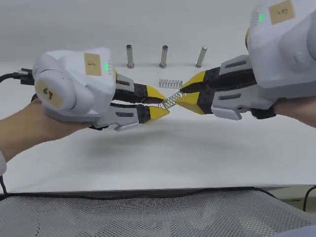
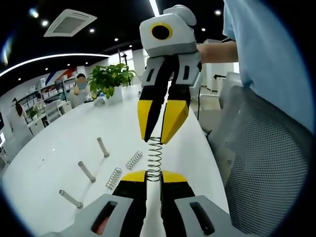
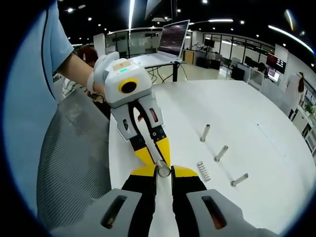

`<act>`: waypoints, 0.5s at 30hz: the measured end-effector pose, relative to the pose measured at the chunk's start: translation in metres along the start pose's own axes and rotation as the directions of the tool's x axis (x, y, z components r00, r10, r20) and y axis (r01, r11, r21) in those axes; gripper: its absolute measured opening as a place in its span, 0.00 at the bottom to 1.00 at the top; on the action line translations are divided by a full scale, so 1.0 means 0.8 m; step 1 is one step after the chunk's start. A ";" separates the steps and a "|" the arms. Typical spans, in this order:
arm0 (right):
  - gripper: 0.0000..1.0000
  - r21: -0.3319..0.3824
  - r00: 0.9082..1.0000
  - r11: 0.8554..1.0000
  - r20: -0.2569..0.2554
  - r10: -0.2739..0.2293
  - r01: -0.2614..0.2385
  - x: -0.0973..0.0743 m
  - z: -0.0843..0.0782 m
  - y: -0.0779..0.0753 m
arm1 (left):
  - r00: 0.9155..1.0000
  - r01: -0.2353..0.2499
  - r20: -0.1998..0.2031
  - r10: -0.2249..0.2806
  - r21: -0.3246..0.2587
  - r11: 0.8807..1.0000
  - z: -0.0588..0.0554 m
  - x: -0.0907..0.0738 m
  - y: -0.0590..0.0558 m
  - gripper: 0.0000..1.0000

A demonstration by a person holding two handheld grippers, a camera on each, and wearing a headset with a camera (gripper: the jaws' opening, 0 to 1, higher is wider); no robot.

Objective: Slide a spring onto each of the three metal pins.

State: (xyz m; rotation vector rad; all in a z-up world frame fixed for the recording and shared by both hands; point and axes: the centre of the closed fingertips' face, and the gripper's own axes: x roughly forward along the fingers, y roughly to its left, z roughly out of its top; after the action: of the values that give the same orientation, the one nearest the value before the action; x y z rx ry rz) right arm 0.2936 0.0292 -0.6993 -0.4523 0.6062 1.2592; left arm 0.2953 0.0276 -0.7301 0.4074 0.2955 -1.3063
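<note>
Yellow tips of both claws meet above the white tabletop (image 1: 207, 158), and a spring (image 1: 170, 101) runs between them, lifted clear of the surface. The left claw (image 1: 165, 104) is closed on one end of the spring. The right claw (image 1: 181, 95) comes in from the opposite side and is clamped on the other end, so the coil sits slanted between the two, higher at the right claw's end. In the left gripper view the spring rises straight from that claw's own tips to the tips of the right claw above it. In the right gripper view the spring appears end-on (little more than a ring of wire) between that claw's tips.

Beyond the claws, three metal pins (image 1: 164, 56) stand upright in a row on the tabletop, apart from one another and each bare. In the left gripper view two loose springs (image 2: 134, 159) lie flat on the tabletop beside the row of pins, touching neither pins nor claws. A grey mesh chair back (image 1: 148, 212) sits at the tabletop's near edge.
</note>
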 end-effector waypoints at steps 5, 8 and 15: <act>0.13 0.013 1.000 1.000 0.023 0.019 -0.019 -0.001 0.005 0.003 | 1.000 0.007 0.005 -0.007 0.001 1.000 0.001 0.001 -0.002 0.01; 0.20 0.011 0.999 1.000 0.028 0.029 -0.029 -0.004 0.007 0.004 | 1.000 0.012 0.007 -0.012 0.005 1.000 0.002 0.001 -0.003 0.01; 0.24 -0.052 0.999 0.997 -0.019 0.051 -0.052 -0.008 -0.004 0.004 | 0.999 0.038 0.002 -0.038 0.018 0.999 0.002 -0.002 -0.009 0.01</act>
State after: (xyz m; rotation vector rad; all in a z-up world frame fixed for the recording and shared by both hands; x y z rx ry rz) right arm 0.2885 0.0234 -0.6972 -0.4943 0.6044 1.3236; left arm 0.2880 0.0267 -0.7285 0.4172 0.2912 -1.3471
